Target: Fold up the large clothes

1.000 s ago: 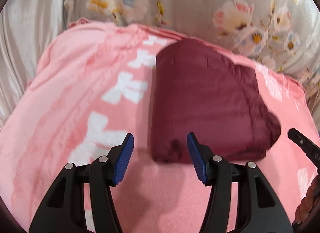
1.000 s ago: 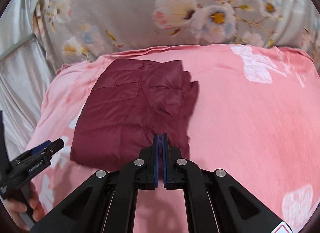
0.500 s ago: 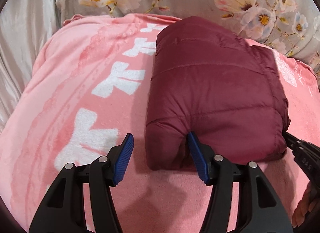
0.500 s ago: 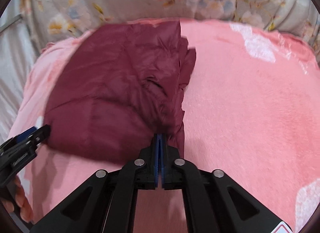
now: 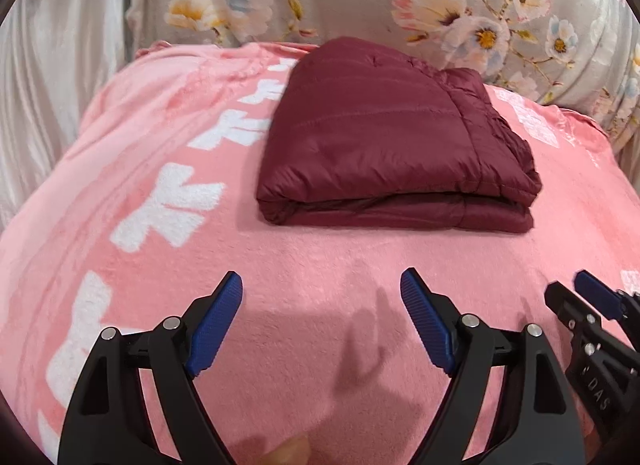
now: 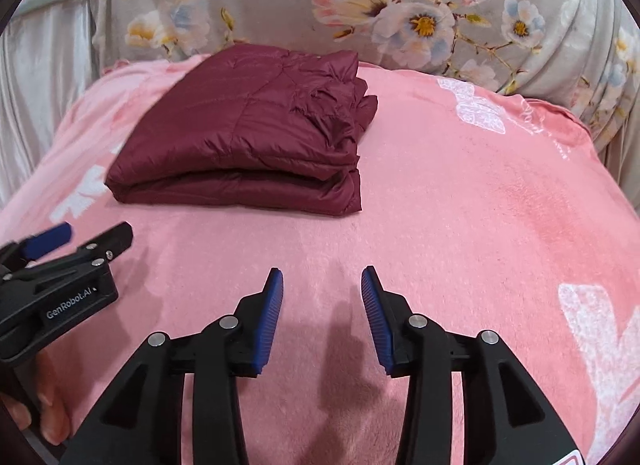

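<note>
A dark red padded jacket lies folded into a thick, layered bundle on a pink blanket; it also shows in the right wrist view. My left gripper is open and empty, pulled back well short of the bundle's near edge. My right gripper is open and empty, also back from the bundle, which lies ahead and to its left. Each gripper shows at the edge of the other's view, the right one and the left one.
The pink blanket with white patterns covers the bed. A grey floral pillow or bedding runs along the far side. Pale satin fabric hangs at the left.
Both grippers have drawn back from the jacket. The right gripper, shut at the jacket's edge earlier, has opened. The jacket now lies folded over, doubled in thickness.
</note>
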`<state>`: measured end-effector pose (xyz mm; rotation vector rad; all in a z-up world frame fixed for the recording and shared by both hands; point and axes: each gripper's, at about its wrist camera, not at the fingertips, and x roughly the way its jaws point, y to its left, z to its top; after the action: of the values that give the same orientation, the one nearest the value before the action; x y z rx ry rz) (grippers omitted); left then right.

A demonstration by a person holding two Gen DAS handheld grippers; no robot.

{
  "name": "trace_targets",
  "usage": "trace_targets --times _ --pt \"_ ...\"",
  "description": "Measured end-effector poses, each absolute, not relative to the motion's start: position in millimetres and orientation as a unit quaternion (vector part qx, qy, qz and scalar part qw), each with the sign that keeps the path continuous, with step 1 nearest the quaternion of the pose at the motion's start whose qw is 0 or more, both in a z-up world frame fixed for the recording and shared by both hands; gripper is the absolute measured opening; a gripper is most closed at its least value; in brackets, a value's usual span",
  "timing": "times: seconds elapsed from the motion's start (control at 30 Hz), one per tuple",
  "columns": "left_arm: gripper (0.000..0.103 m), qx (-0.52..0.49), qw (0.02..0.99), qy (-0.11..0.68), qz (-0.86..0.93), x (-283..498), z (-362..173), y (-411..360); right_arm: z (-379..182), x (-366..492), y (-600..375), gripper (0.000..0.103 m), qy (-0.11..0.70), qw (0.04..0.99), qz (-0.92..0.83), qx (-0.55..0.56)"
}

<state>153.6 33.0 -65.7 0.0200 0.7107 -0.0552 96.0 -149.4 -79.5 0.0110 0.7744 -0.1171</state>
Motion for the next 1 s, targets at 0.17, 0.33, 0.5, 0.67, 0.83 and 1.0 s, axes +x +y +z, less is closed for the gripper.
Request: trace_targets --times 0.17,0.33,0.5,0.67,0.83,1.0 --pt "0.082 0.017 0.936 0.351 -0.008 154.9 -68.9 31.9 -83.6 99.8 -163.3 0.041 0.389 0.919 -0.053 0.043" --pt "0.082 0.013 0.94 0.341 -0.003 151.0 -68.2 35.0 -84.7 97.4 -162.5 0.041 0.386 0.92 -0.057 0.049" --pt "0.082 0.016 0.938 0.348 -0.003 152.1 -69.8 34.3 -84.3 97.3 -160.9 0.041 0.384 0.921 -0.057 0.043" --pt "0.082 0.016 0.939 0.344 0.001 150.6 -69.6 34.5 -84.2 95.8 -160.1 0.041 0.382 0.921 -0.063 0.044" --pt "0.082 0.021 0.939 0.342 0.003 150.5 -69.3 33.7 -83.6 95.7 -160.4 0.041 0.381 0.921 -0.064 0.041" --pt "0.082 0.028 0.94 0.34 0.006 149.6 -68.5 30.9 -83.4 95.9 -160.1 0.041 0.381 0.921 -0.065 0.04"
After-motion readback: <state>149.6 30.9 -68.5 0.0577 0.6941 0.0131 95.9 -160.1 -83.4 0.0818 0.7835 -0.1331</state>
